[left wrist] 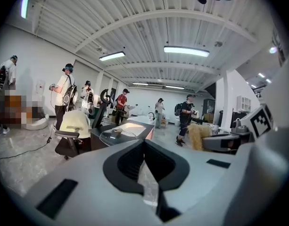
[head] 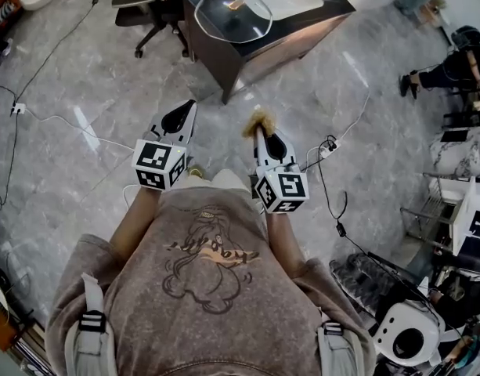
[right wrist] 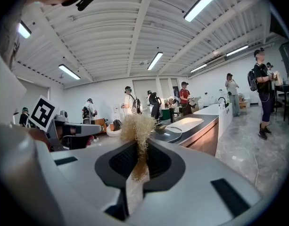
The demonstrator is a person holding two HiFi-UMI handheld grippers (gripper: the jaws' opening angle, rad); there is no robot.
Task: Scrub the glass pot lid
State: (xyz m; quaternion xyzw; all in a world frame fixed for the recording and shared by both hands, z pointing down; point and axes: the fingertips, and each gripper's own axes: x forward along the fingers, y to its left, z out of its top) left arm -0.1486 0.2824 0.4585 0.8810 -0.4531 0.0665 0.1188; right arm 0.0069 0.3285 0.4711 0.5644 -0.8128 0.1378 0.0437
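Ahead, slightly nose-down: left gripper (head: 189, 108), fingers together, empty; right gripper (head: 260, 131), fingers tight on fibrous scrubber (right wrist: 137, 126).

**Floor** (head: 106, 92): grey marble-pattern tiles, glossy, with light streaks reflected in them. A white cable (head: 59, 120) and a black cable (head: 326, 186) lie loose across it.

**Furniture:** a dark-topped counter (head: 279, 49) with brown side panels stands ahead. A black office chair (head: 149, 14) with a cream back stands just beside its left end. Wire racks (head: 451, 210) and mixed equipment crowd the right edge of the floor.

**Ceiling** (left wrist: 149, 18): white, ribbed, crossed by beams.

**Lighting:** lit tube lamps (left wrist: 186, 51) run in rows along the ceiling.

**Walls** (left wrist: 36, 55): white and plain.

**Occupancy:** several people (left wrist: 64, 91) wearing backpacks stand about the far part of the hall
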